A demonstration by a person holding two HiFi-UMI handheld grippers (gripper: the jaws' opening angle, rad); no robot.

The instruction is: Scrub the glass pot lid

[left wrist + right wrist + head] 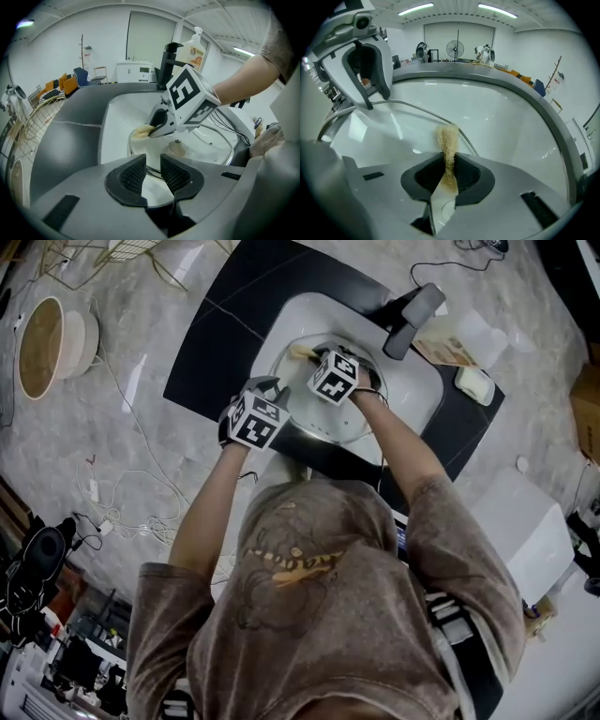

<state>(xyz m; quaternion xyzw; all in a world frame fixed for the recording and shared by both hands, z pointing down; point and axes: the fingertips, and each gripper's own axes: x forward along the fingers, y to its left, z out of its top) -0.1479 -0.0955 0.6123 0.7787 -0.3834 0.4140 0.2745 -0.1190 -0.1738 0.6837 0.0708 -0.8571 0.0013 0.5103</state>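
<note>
The glass pot lid (323, 425) lies tilted in the white sink (424, 381), its metal rim showing as an arc. My left gripper (278, 390) is at the lid's near-left edge. In the left gripper view its pads (153, 172) stand close together with the lid's rim (149, 171) running between them, pressed on it. My right gripper (311, 354) is over the lid's far edge, shut on a tan scrub sponge (447, 143). The sponge's tip rests on the lid's rim (465, 138). From the left gripper view the right gripper (152, 131) and sponge (140, 132) sit on the lid (208, 150).
A black faucet (412, 320) rises at the sink's far side, with a soap bottle (194, 47) beside it. A pale bar (474, 383) lies on the dark counter (216, 343). On the floor are a round bamboo basket (47, 343) and loose cables (141, 484).
</note>
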